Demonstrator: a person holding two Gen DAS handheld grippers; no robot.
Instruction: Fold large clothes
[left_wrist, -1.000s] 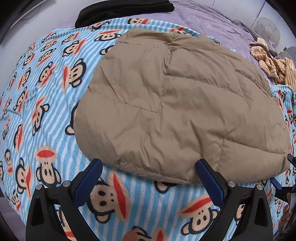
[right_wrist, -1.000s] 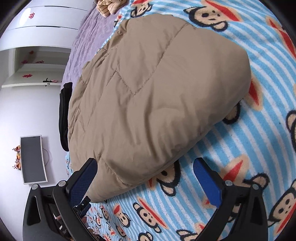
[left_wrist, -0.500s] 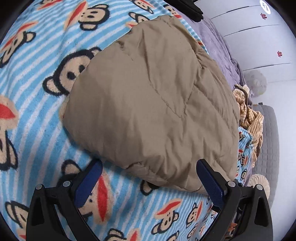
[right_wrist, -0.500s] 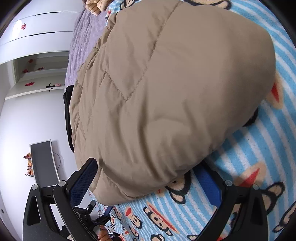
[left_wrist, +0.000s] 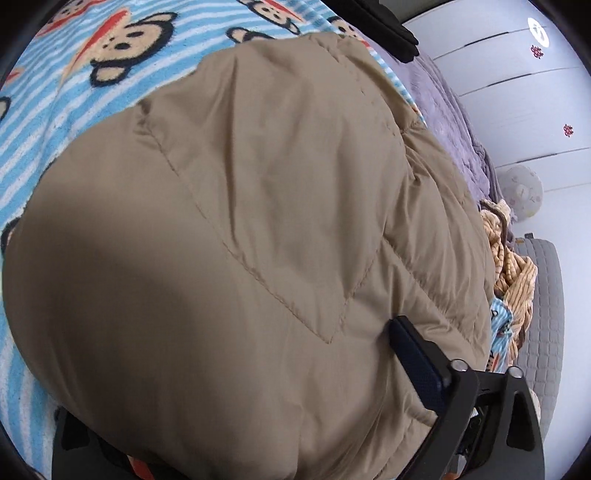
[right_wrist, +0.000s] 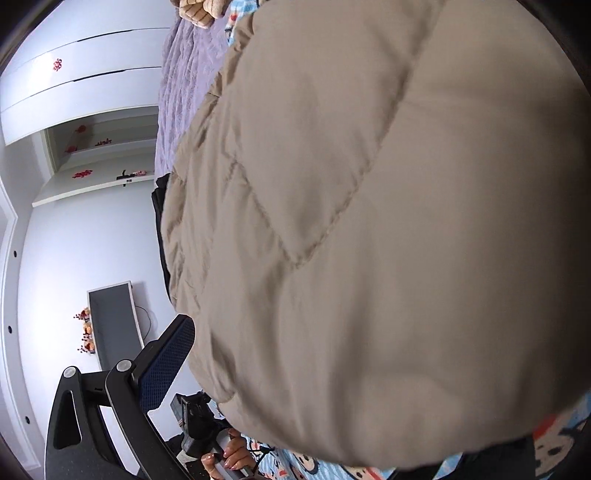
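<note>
Straddling the near hem of the tan padded jacket (left_wrist: 258, 240) on the monkey-print blanket (left_wrist: 55, 92), each claw has a finger above and one hidden beneath, apparently to lift it; left claw (left_wrist: 236, 398) at 6 o'clock, right claw (right_wrist: 325, 373) likewise, closure unclear.

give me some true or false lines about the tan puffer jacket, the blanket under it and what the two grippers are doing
1. The tan jacket lies on a blue striped monkey-print blanket. True.
2. The jacket is hanging from a hanger. False: it lies bunched on the bed.
3. In the left wrist view, the left gripper has one blue finger on top of the jacket; the other is hidden by fabric. True.
4. The right gripper is far from the jacket. False: jacket fabric fills the space beside its visible finger.
</note>
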